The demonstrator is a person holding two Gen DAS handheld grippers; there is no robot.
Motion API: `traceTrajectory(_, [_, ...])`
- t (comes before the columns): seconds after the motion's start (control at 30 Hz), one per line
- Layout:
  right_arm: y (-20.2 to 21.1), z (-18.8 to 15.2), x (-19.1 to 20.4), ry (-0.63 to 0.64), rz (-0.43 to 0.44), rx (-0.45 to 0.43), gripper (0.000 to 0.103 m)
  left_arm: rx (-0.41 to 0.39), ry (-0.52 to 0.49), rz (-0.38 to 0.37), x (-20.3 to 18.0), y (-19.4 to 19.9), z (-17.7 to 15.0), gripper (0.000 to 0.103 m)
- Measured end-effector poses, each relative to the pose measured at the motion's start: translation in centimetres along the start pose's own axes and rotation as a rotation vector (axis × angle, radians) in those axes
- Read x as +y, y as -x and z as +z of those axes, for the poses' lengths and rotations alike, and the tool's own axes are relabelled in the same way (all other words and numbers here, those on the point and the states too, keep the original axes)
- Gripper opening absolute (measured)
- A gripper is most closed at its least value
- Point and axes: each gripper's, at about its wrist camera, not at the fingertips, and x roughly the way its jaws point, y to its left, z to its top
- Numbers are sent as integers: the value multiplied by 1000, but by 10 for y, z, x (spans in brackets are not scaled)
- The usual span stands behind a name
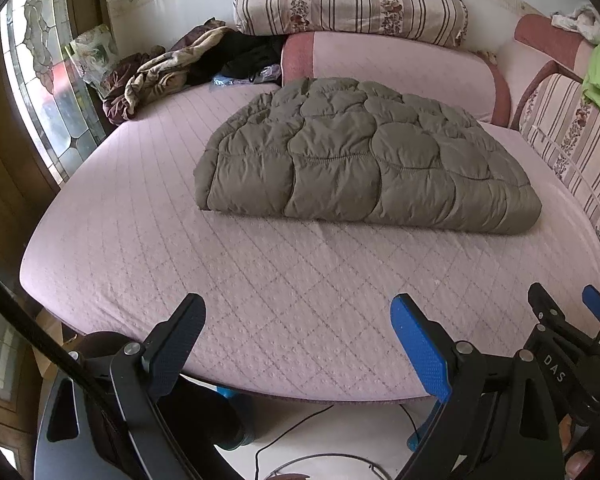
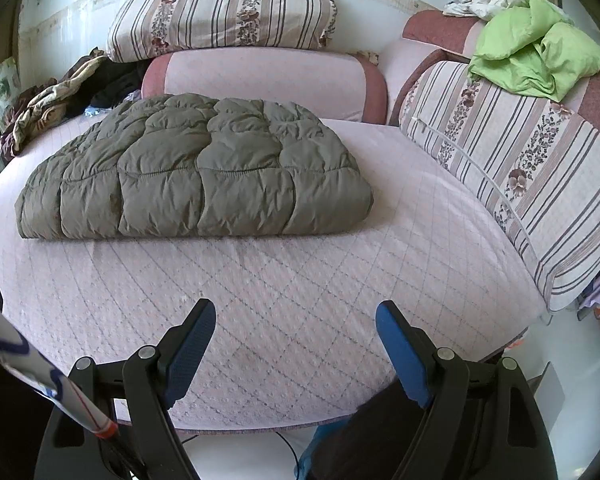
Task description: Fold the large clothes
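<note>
A folded olive-green quilted puffer coat (image 1: pixel 364 156) lies in the middle of the pink quilted bed (image 1: pixel 260 280). It also shows in the right wrist view (image 2: pixel 196 172), left of centre on the bed (image 2: pixel 300 300). My left gripper (image 1: pixel 298 320) is open and empty, held above the bed's near edge, well short of the coat. My right gripper (image 2: pixel 296 324) is open and empty, also over the near edge and apart from the coat. The right gripper shows at the right edge of the left wrist view (image 1: pixel 564 304).
Striped floral cushions (image 1: pixel 352 0) and a pink bolster (image 1: pixel 400 68) line the back. A striped cushion (image 2: pixel 520 176) runs along the right side, with green clothing (image 2: pixel 536 52) on top. A pile of dark and tan clothes (image 1: pixel 172 68) sits at the back left. A window (image 1: pixel 48 80) is at left.
</note>
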Motion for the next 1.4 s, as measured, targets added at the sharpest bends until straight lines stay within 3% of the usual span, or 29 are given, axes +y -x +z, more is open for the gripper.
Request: traceTrajectory(1.4, [-21,-6,14,37,14,51,86,85,0,-7,-2,-29,-3,93])
